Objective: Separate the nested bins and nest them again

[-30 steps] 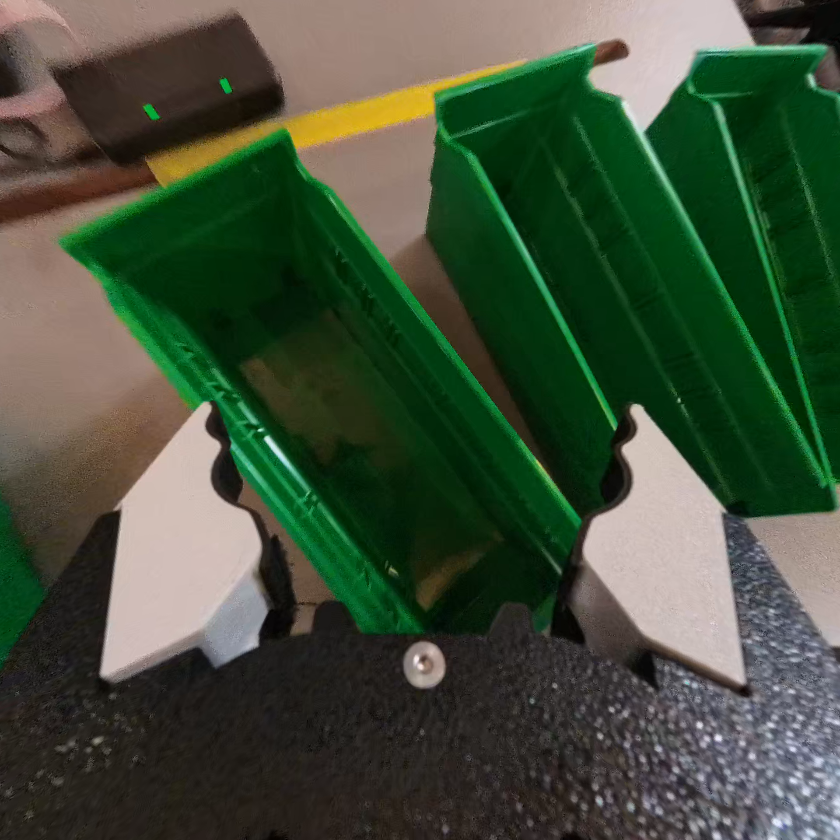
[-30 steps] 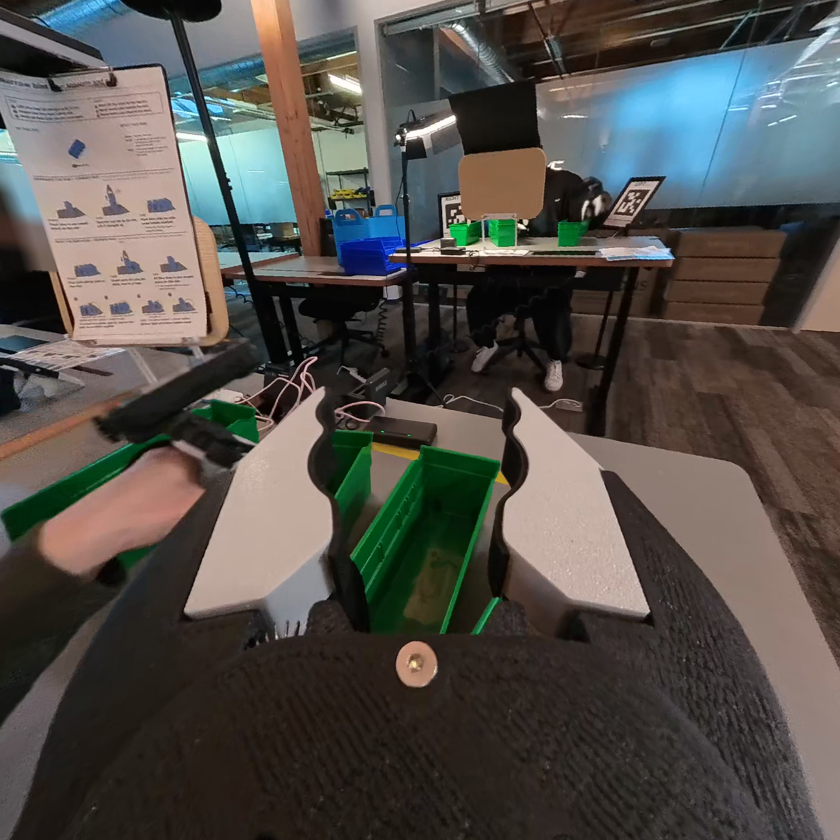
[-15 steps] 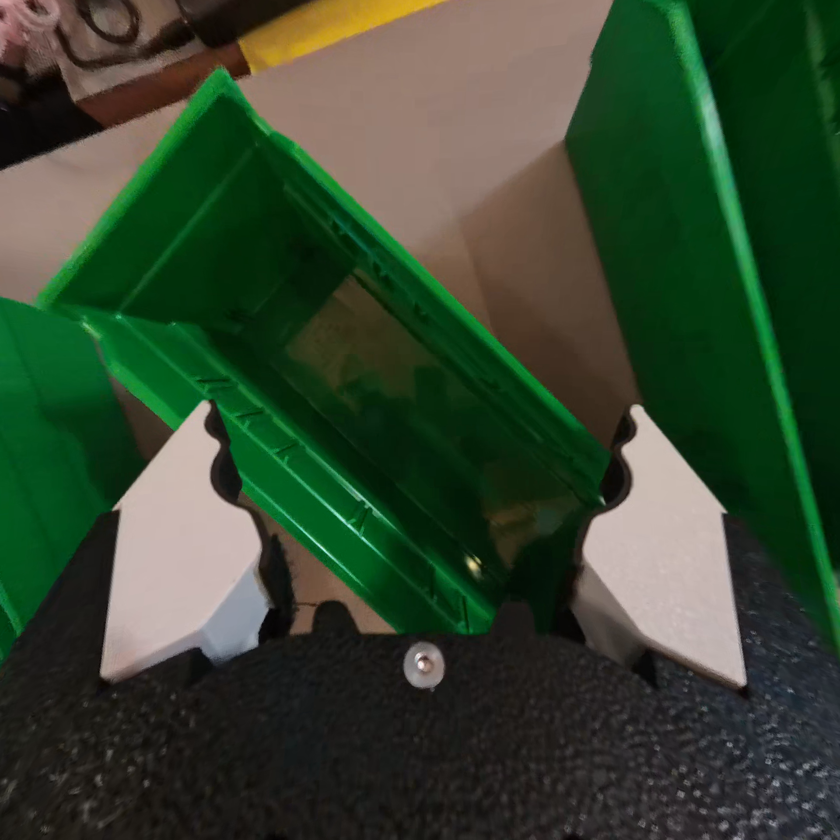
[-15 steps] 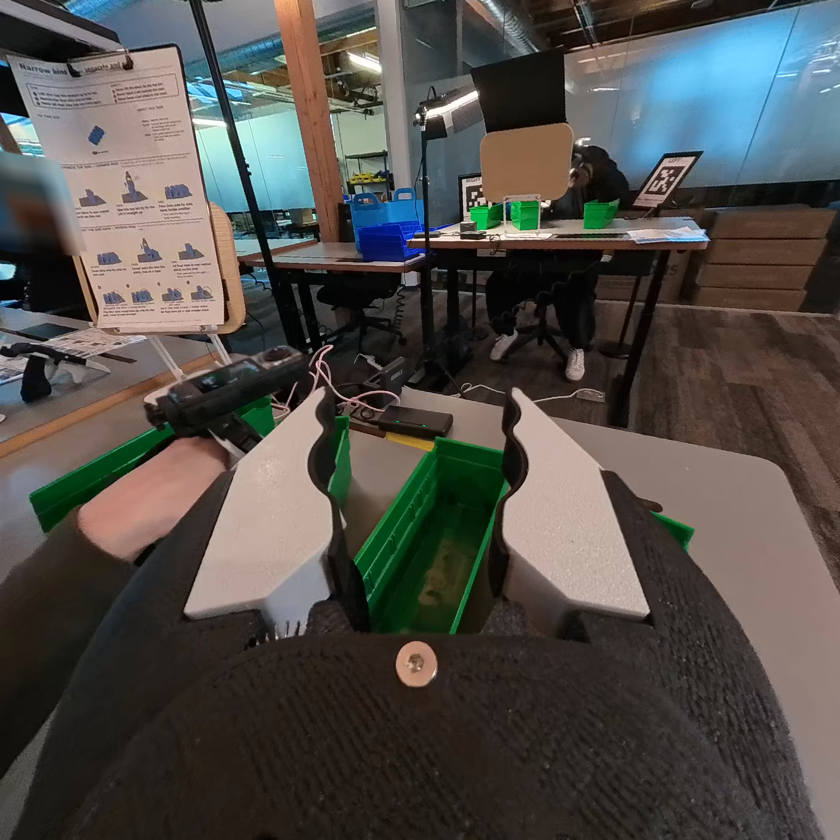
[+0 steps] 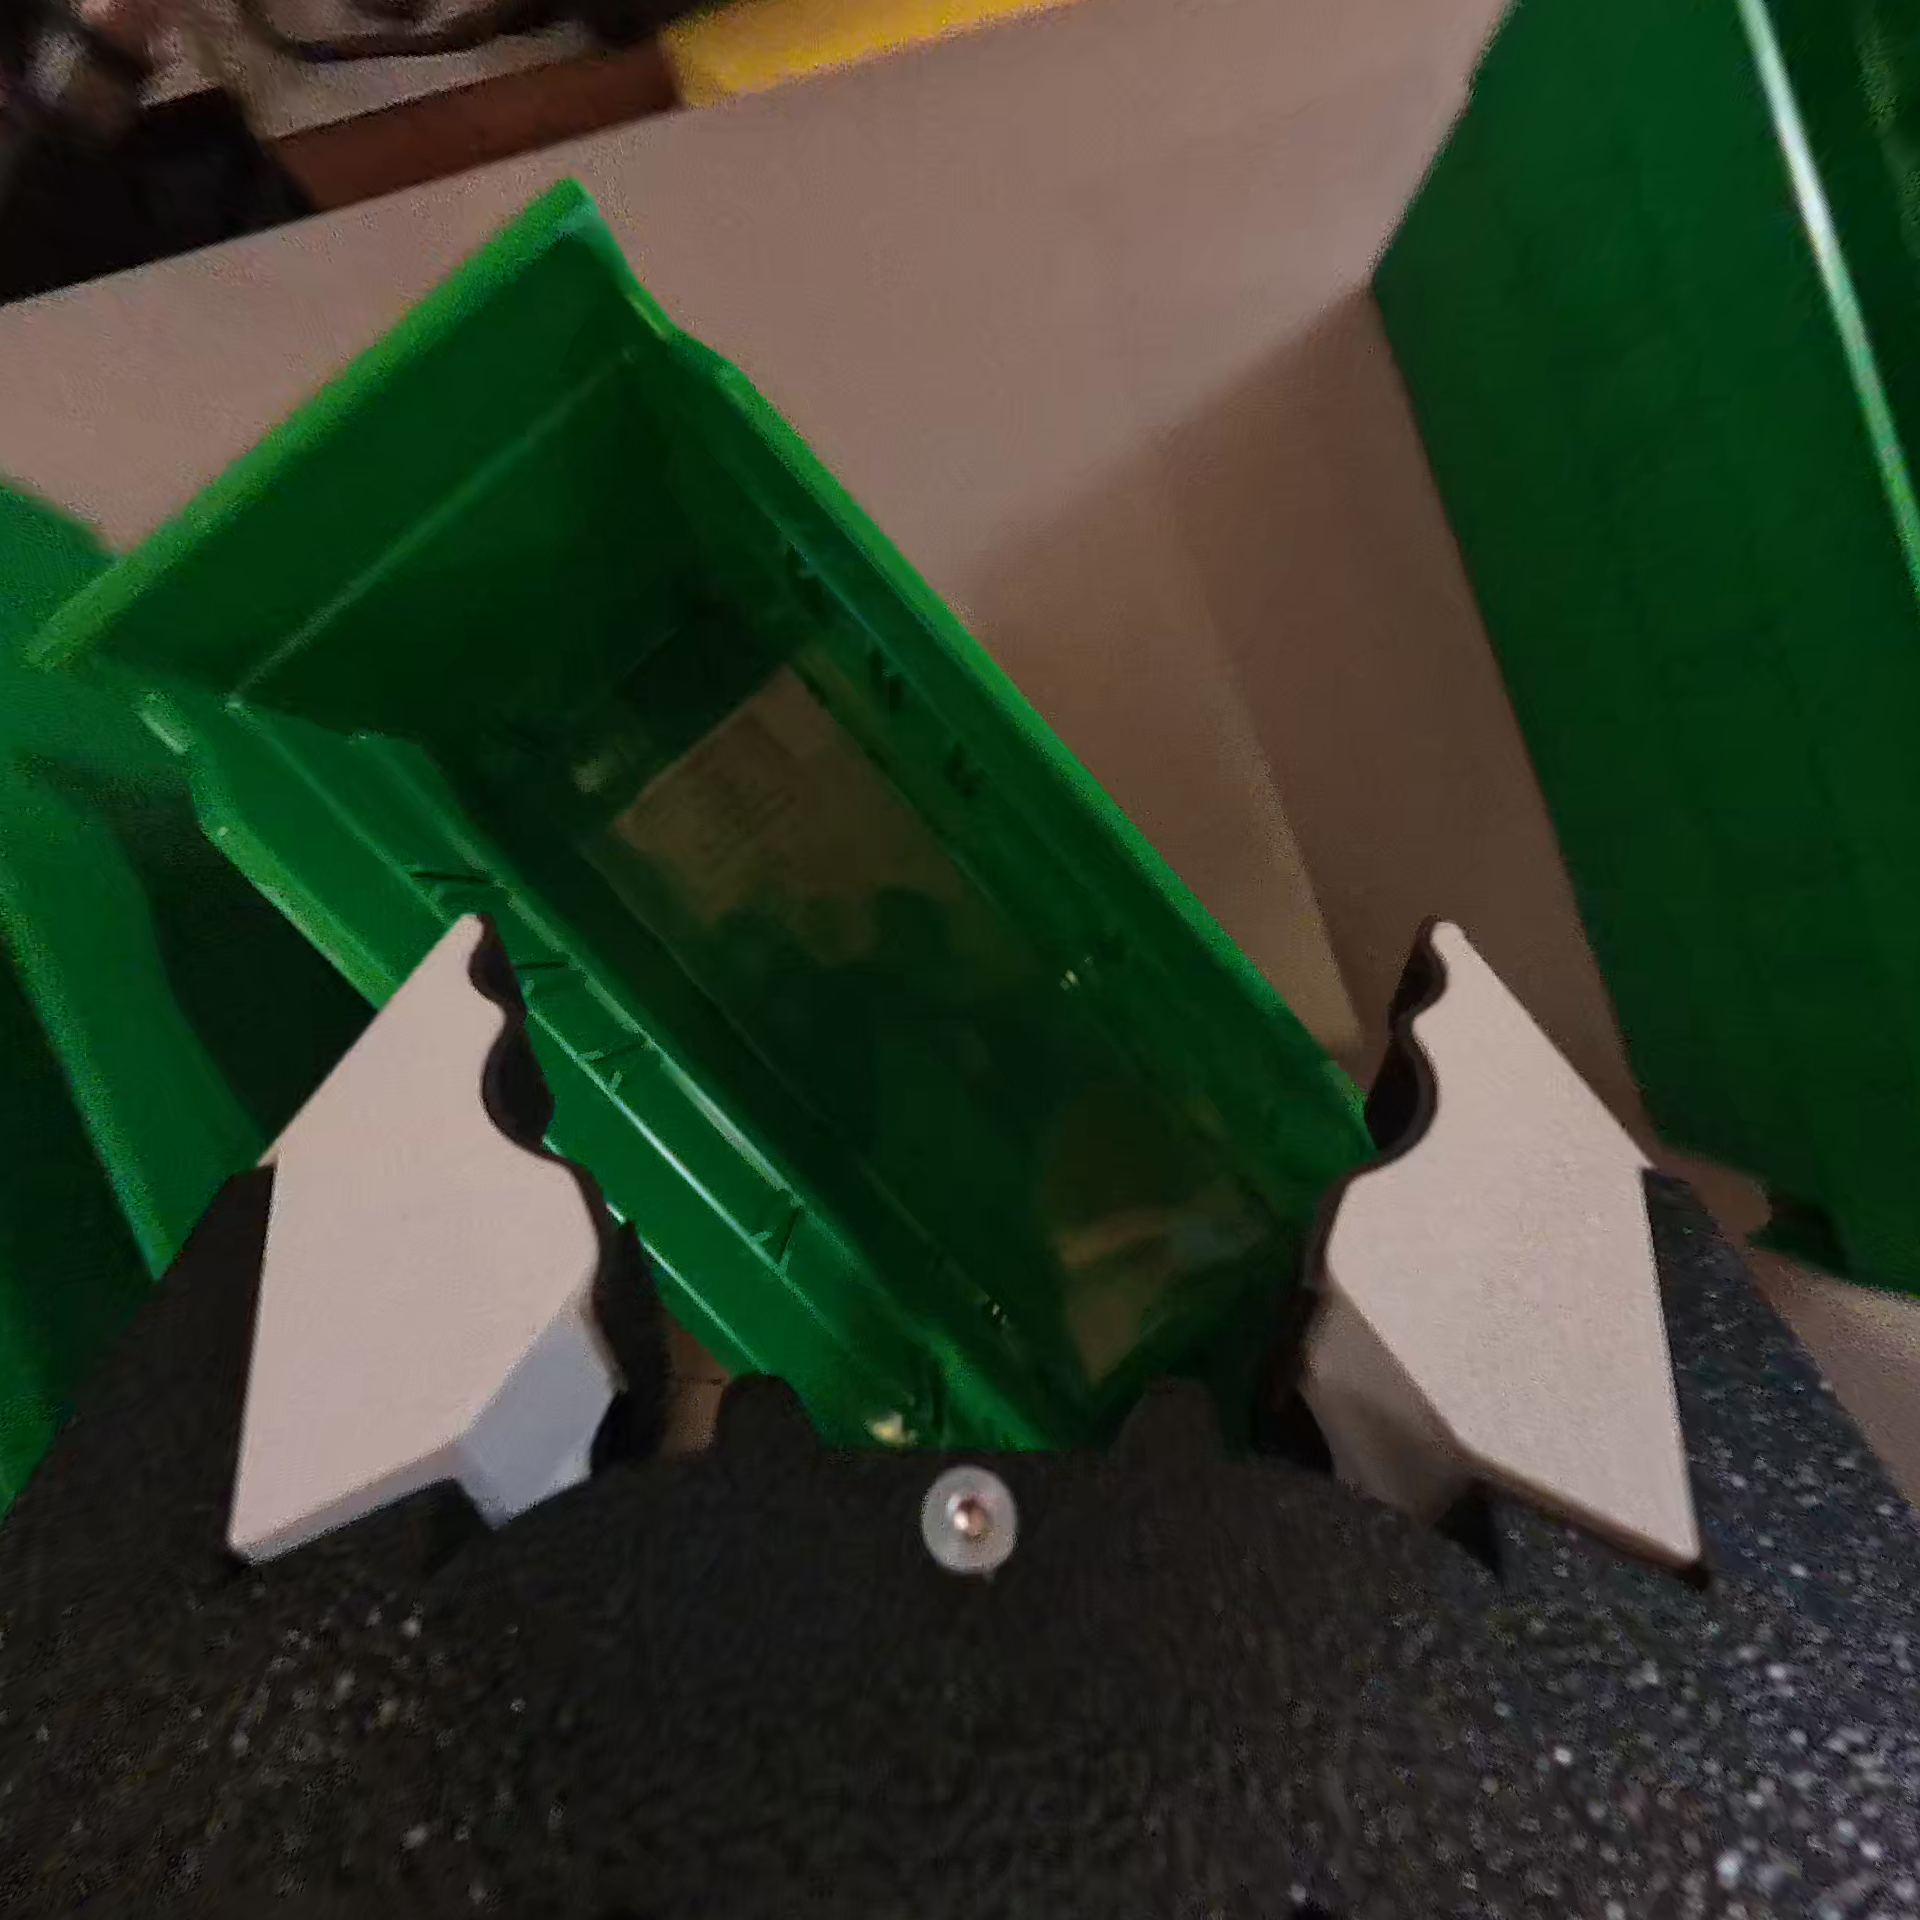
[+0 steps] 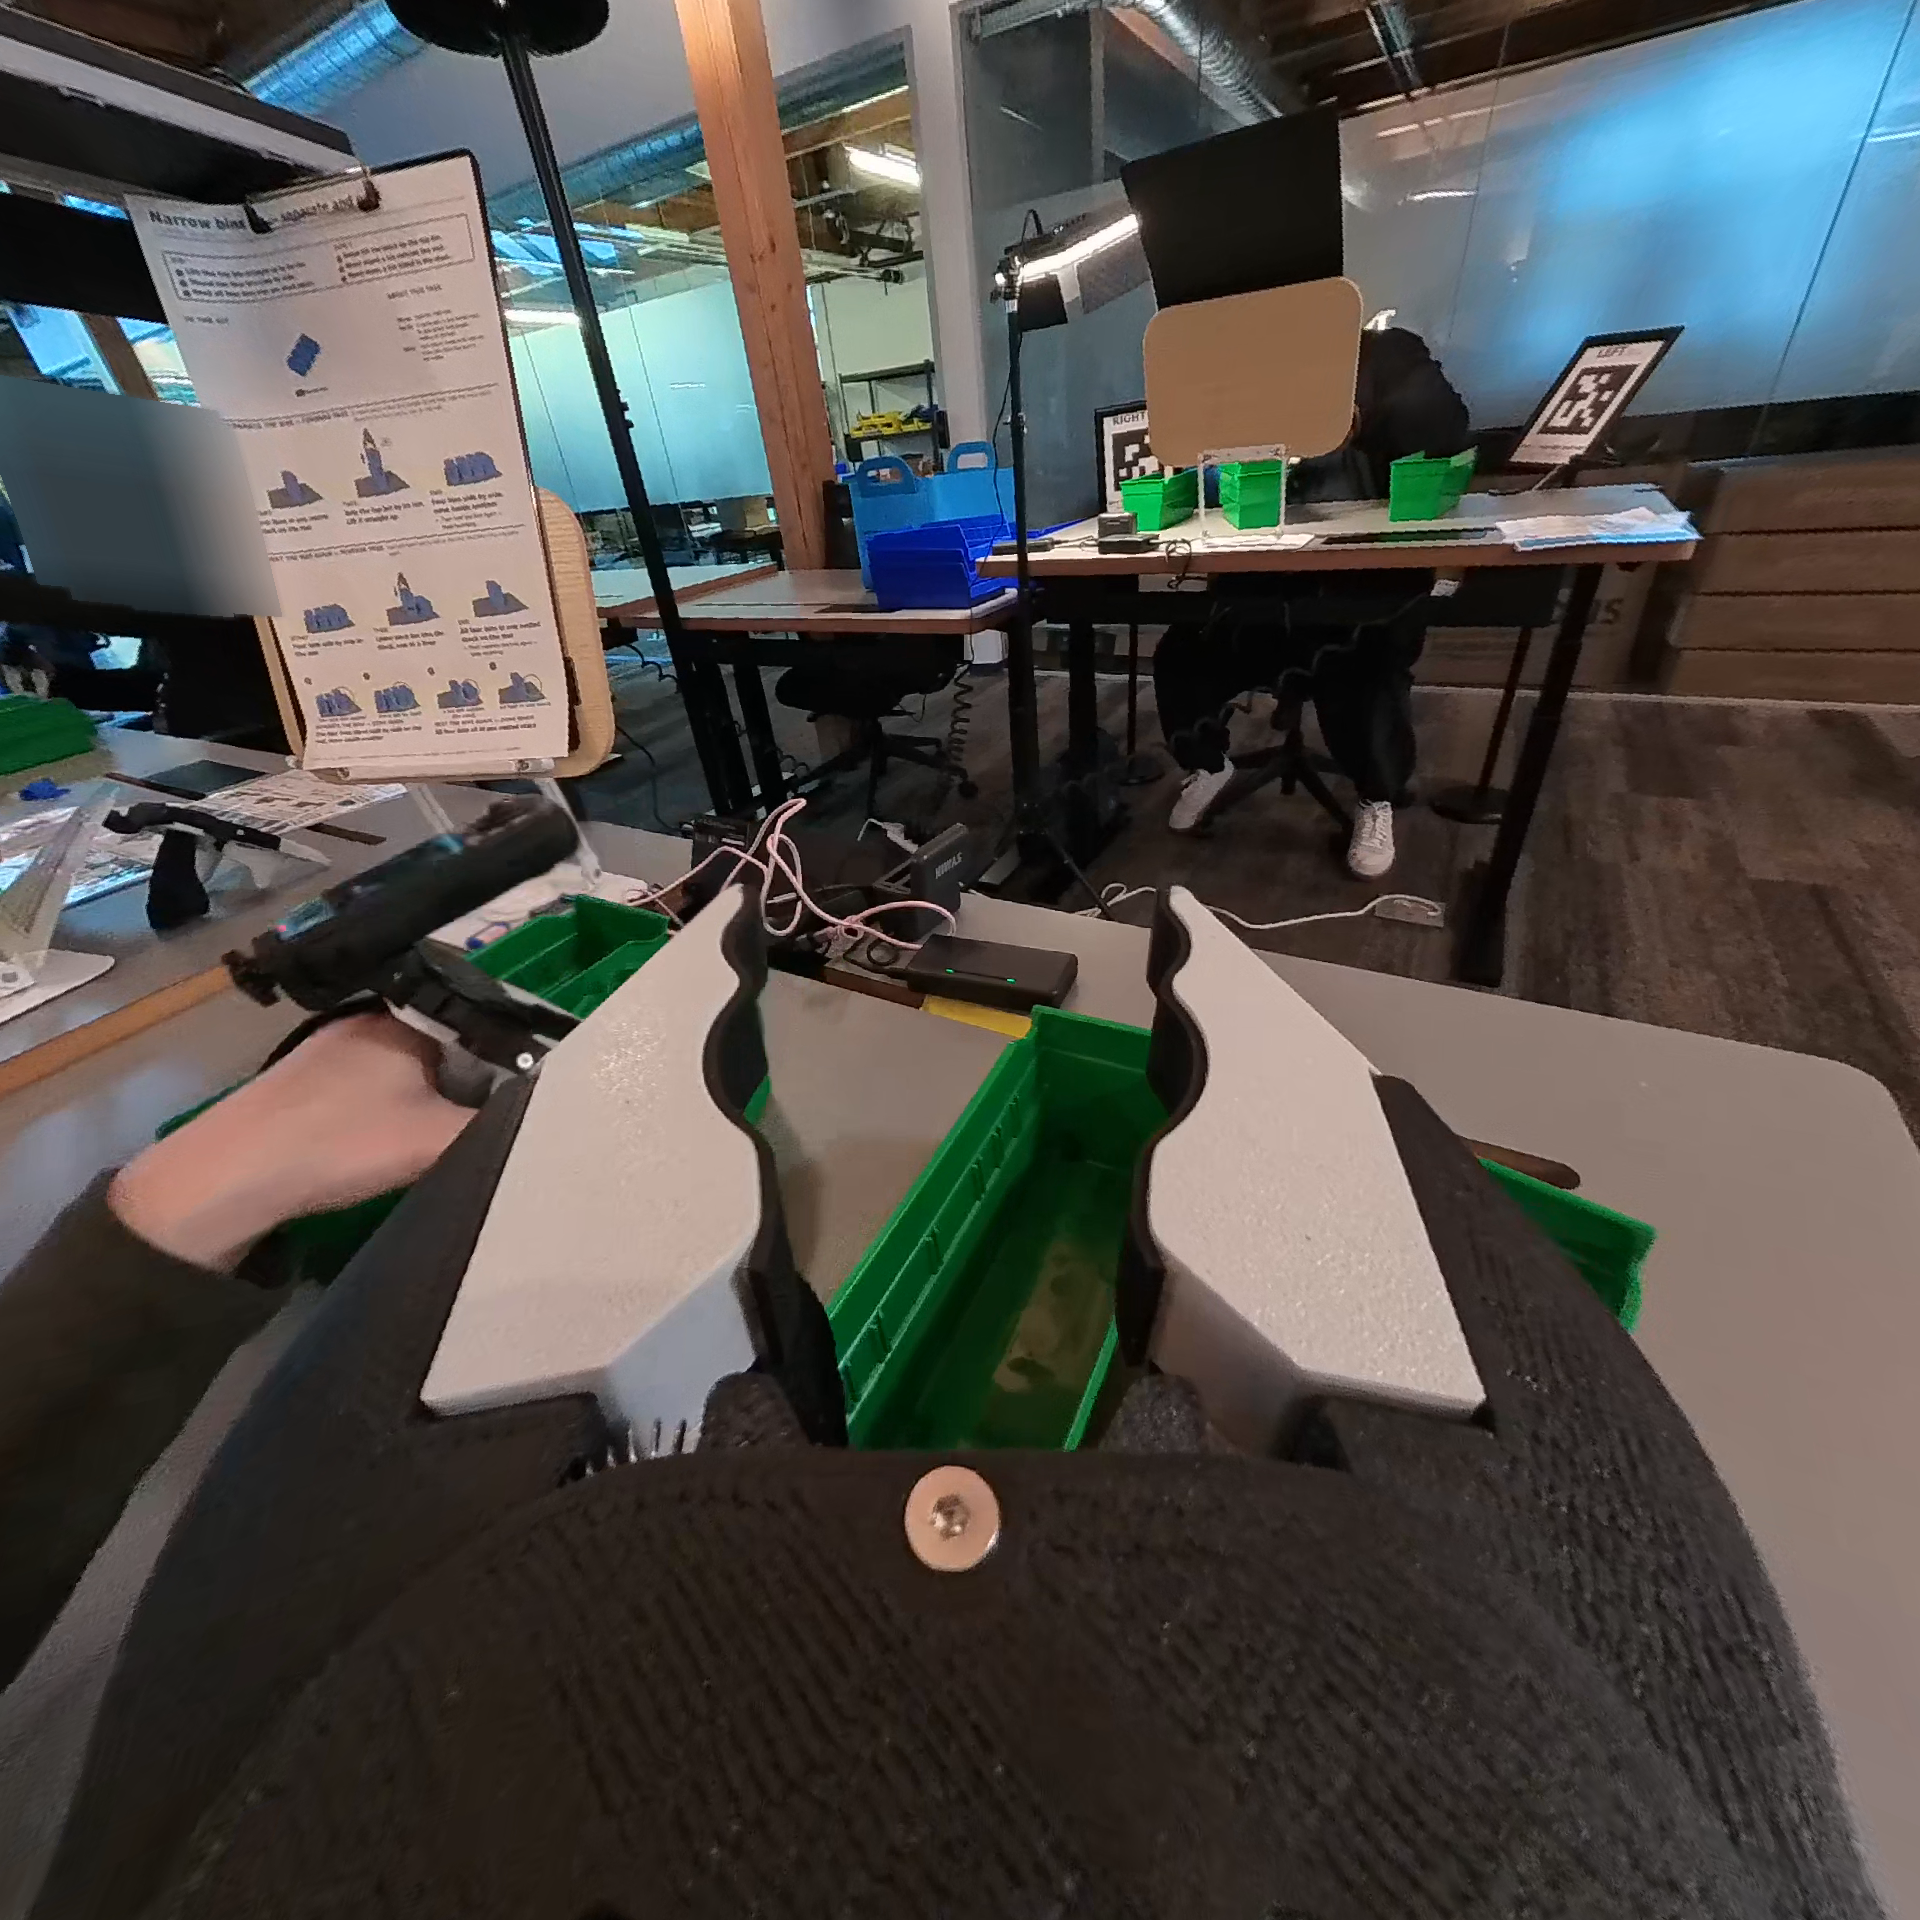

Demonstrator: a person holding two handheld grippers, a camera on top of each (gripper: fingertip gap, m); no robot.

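In the left wrist view my left gripper (image 5: 956, 987) is shut across the width of a long green bin (image 5: 727, 831) and holds it tilted above the grey table (image 5: 1039, 312). Its far end sits over another green bin (image 5: 73, 987) at the left. A third green bin (image 5: 1662, 623) stands at the right. In the right wrist view my right gripper (image 6: 956, 935) is open and empty above a green bin (image 6: 987, 1247) lying on the table. Another bin (image 6: 1558, 1236) lies just right of it. The hand (image 6: 312, 1132) with the left gripper is at the left.
A black power bank (image 6: 987, 977), pink-white cables (image 6: 800, 883) and a yellow tape strip (image 6: 977, 1013) lie at the table's far edge. A clipboard with an instruction sheet (image 6: 364, 468) and a light-stand pole (image 6: 603, 416) stand behind the table on the left.
My left gripper has carried its bin leftward, away from the two bins at the right and over the bin at the left. My right gripper has shifted a little and stays open.
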